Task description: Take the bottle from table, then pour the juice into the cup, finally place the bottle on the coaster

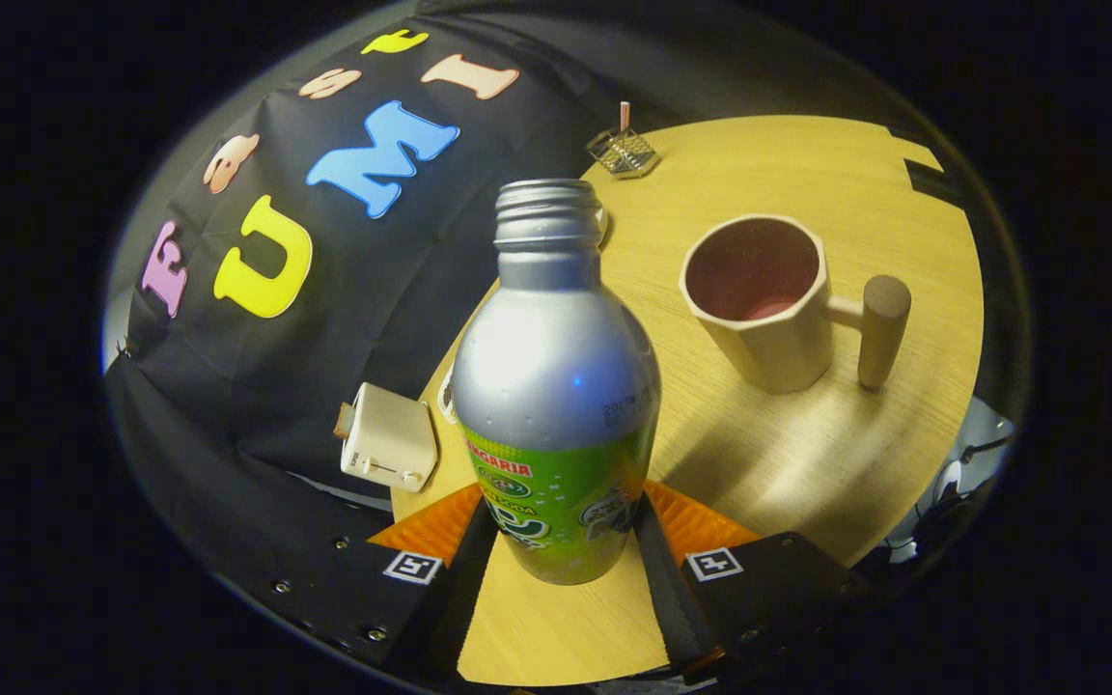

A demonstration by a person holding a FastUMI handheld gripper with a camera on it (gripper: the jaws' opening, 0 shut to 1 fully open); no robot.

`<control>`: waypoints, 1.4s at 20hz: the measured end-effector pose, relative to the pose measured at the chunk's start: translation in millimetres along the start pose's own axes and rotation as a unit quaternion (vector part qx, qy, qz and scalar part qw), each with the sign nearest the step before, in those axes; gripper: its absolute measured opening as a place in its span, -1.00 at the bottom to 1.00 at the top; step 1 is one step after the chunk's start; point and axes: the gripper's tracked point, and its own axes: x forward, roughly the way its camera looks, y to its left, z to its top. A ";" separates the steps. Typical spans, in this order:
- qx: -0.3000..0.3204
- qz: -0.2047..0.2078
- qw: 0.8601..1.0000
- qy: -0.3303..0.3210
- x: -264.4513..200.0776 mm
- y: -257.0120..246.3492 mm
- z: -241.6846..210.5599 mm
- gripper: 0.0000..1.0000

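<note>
A silver bottle [556, 386] with a green label and an open threaded neck stands upright between my fingers. My gripper [561, 516] is shut on it, one finger pressing the label on each side. Its base is close over the round wooden table [807, 463]; whether it touches I cannot tell. Beyond the fingers to the right stands a beige faceted cup [759, 299] with a wooden peg handle [882, 328], mouth up, dark inside. A pale edge [603, 224] peeks out just behind the bottle's neck; I cannot tell what it is.
A small white toaster-like box [388, 440] sits at the table's left edge beside the bottle. A wire holder [622, 151] with a thin stick in it stands at the far side of the table. The black cloth wall hangs to the left.
</note>
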 end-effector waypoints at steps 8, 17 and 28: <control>-0.119 -0.028 0.990 -0.067 -1.3 -1.5 13.1 0.54; -0.222 -0.037 0.967 -0.118 21.9 32.5 32.5 0.54; -0.298 -0.046 0.943 -0.138 72.6 61.5 58.3 0.54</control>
